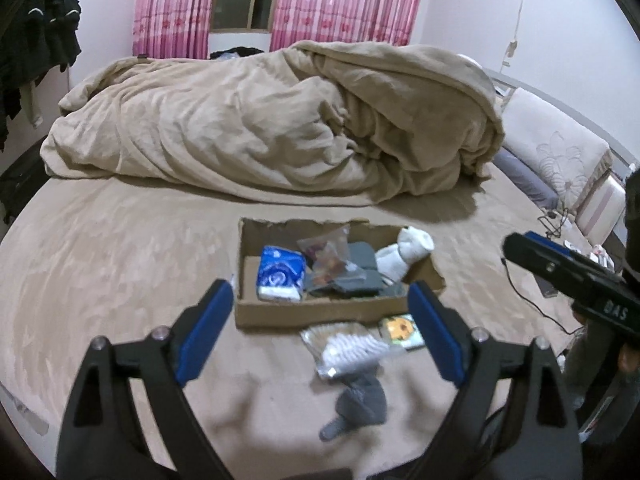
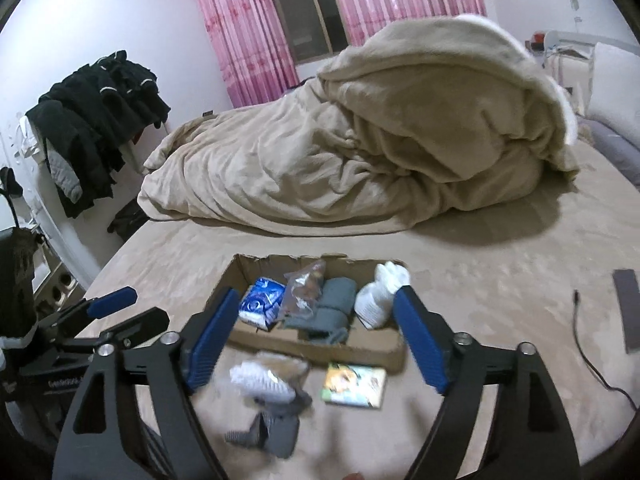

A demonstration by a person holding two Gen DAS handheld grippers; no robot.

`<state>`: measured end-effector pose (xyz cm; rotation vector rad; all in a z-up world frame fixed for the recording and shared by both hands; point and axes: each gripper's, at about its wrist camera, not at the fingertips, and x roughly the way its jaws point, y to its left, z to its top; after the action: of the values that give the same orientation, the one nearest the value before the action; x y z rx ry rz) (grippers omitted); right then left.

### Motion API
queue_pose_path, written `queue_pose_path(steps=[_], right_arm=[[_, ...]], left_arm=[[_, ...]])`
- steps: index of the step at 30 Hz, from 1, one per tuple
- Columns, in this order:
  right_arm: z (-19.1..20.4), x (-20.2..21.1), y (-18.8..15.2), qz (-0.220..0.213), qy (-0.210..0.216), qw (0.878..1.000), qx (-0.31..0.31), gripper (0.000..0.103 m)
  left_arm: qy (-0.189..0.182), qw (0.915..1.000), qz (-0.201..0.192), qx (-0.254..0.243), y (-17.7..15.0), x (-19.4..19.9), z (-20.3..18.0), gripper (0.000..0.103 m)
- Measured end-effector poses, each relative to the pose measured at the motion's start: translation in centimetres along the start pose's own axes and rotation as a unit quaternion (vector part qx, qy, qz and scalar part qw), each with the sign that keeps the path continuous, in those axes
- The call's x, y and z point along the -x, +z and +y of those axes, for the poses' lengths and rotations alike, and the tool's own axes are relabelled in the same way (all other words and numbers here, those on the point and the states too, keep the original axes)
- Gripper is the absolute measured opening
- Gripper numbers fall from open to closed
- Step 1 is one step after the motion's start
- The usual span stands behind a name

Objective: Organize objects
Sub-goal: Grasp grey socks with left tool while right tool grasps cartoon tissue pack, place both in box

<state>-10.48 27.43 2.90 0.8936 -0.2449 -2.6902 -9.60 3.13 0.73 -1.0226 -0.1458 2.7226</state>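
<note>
A shallow cardboard box (image 1: 320, 314) (image 2: 320, 350) lies on the beige bed. It holds a blue tissue pack (image 1: 280, 274) (image 2: 262, 306), a clear snack bag (image 1: 326, 258) (image 2: 304, 290), folded grey cloth (image 1: 360, 276) (image 2: 332, 310) and white socks (image 1: 404, 254) (image 2: 378, 298). In front of the box lie a clear packet with white contents (image 1: 346, 350) (image 2: 262, 378), a grey sock (image 1: 358, 406) (image 2: 274, 422) and a yellow-green card pack (image 1: 402, 332) (image 2: 354, 384). My left gripper (image 1: 320, 334) is open and empty above these. My right gripper (image 2: 316, 344) is open and empty too; it also shows in the left wrist view (image 1: 560, 270).
A heaped beige duvet (image 1: 280, 120) (image 2: 360, 140) fills the far half of the bed. Pillows (image 1: 556, 152) lie at the right. A black cable (image 1: 532, 300) (image 2: 592, 356) and a dark flat strip (image 2: 628, 312) lie to the right. Dark clothes (image 2: 92, 120) hang at the left.
</note>
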Motion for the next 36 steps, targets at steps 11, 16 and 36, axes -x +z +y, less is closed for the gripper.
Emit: queue_pose_path(steps=[11,16,36], right_arm=[[-1.5,2.6,-4.1,0.02,-0.017,1.0,0.0,0.086],[-2.1,1.4,-5.9,0.039,-0.019,0.999,-0.001,0.086],[-4.8,-8.5,-10.2,0.123,0.0,0.992,0.004,0.086]], left_arm=[[0.003,0.9987,0.051,0.004,-5.3,-1.9,-2.1,0.09],[0.005,0.9971,0.075,0.01,-7.6,-4.7,-2.7,0.09],[0.034,0.9887,0.143,-0.031,-12.9,-13.1,-4.4,0.056]])
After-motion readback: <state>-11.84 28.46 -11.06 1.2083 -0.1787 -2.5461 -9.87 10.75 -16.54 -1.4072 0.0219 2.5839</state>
